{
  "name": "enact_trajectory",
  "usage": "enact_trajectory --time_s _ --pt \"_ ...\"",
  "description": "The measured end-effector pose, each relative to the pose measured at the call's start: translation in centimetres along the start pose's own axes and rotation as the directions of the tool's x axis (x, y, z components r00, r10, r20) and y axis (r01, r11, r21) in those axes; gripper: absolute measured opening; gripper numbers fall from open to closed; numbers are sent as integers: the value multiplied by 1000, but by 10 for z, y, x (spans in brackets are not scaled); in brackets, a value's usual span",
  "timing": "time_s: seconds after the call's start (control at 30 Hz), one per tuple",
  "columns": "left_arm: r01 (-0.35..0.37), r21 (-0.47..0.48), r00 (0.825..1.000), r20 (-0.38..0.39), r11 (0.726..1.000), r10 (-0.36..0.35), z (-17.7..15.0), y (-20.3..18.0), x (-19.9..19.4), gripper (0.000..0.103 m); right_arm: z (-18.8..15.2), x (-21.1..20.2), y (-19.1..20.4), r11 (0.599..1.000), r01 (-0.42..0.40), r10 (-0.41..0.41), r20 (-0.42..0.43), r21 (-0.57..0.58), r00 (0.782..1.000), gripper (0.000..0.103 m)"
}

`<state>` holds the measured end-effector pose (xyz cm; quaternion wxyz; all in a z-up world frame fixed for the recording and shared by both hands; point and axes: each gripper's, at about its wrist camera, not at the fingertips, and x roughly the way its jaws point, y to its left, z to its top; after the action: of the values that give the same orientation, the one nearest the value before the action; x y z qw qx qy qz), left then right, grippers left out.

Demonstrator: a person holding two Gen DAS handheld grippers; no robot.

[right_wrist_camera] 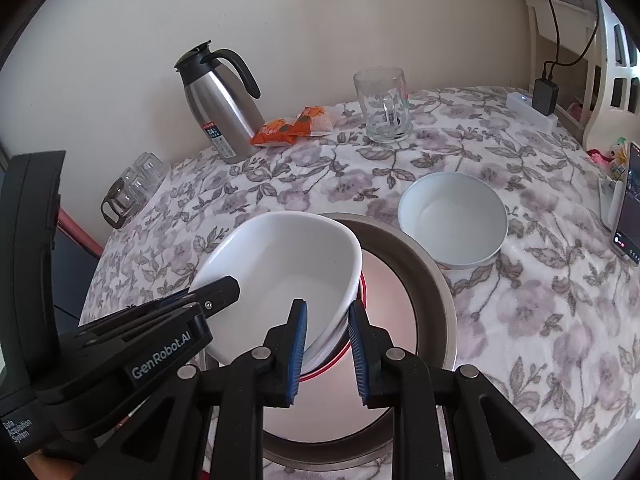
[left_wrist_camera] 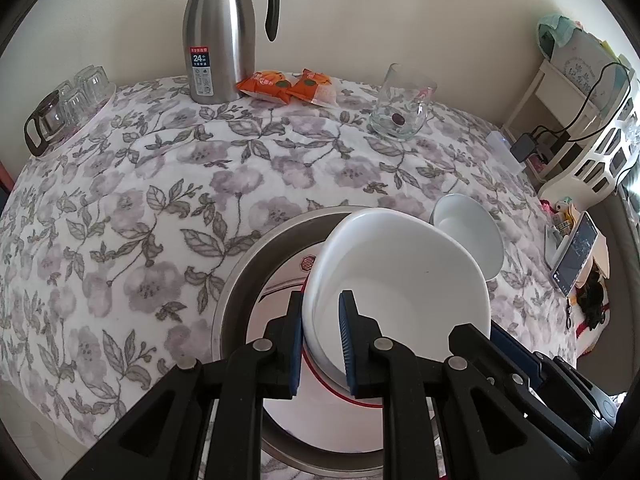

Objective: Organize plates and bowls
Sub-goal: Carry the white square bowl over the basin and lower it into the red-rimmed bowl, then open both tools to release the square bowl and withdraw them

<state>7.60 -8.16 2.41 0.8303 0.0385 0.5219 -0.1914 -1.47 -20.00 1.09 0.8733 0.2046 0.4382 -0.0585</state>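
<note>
A white bowl (left_wrist_camera: 400, 280) (right_wrist_camera: 288, 280) hangs tilted over a white plate with a red rim (left_wrist_camera: 280, 280) (right_wrist_camera: 384, 300), which lies inside a wide metal plate (left_wrist_camera: 236, 280) (right_wrist_camera: 434, 280). My left gripper (left_wrist_camera: 320, 336) is shut on the bowl's left rim, one pad inside and one outside. My right gripper (right_wrist_camera: 328, 320) is shut on the opposite rim in the same way. Each gripper also shows in the other's view, the right gripper (left_wrist_camera: 520, 360) and the left gripper (right_wrist_camera: 212, 300). A second white bowl (left_wrist_camera: 468, 232) (right_wrist_camera: 452, 220) sits upright on the floral tablecloth, just right of the metal plate.
At the back stand a steel thermos jug (left_wrist_camera: 218, 40) (right_wrist_camera: 222, 108), orange snack packets (left_wrist_camera: 288, 84) (right_wrist_camera: 292, 124) and a glass mug (left_wrist_camera: 402, 104) (right_wrist_camera: 384, 104). Small glasses and a glass pot (left_wrist_camera: 60, 112) (right_wrist_camera: 128, 192) sit far left. A phone (left_wrist_camera: 576, 256) (right_wrist_camera: 628, 208) stands at the right edge.
</note>
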Motion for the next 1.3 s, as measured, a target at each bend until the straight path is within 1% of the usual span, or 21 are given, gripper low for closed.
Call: enact_trajectory --time_s 0.37,0.63,1.13,1.2,1.23,1.27,1.3 --pt "-29 14 1000 -2 999 29 0 -2 3 17 0 1 -2 1000 -22 22 -8 18 1000 23" --pt "-9 -8 1000 -2 1000 9 0 1 1 17 3 -5 -8 999 -31 31 10 34 999 23" --pt "7 -34 999 47 999 -5 6 6 -21 18 7 -18 -14 998 -48 45 50 51 998 23" --pt "12 -55 998 57 998 -9 7 10 -26 26 8 -19 -17 998 -38 35 55 58 998 23" --pt "11 -71 998 58 997 -7 7 12 -27 39 8 -19 -18 998 -29 26 57 59 998 23" --pt "11 -83 998 59 996 -6 7 13 -28 47 9 -19 -19 998 -20 17 58 59 998 23" --pt "13 -103 998 64 995 -7 8 16 -30 48 10 -19 -20 998 -14 10 58 61 998 23"
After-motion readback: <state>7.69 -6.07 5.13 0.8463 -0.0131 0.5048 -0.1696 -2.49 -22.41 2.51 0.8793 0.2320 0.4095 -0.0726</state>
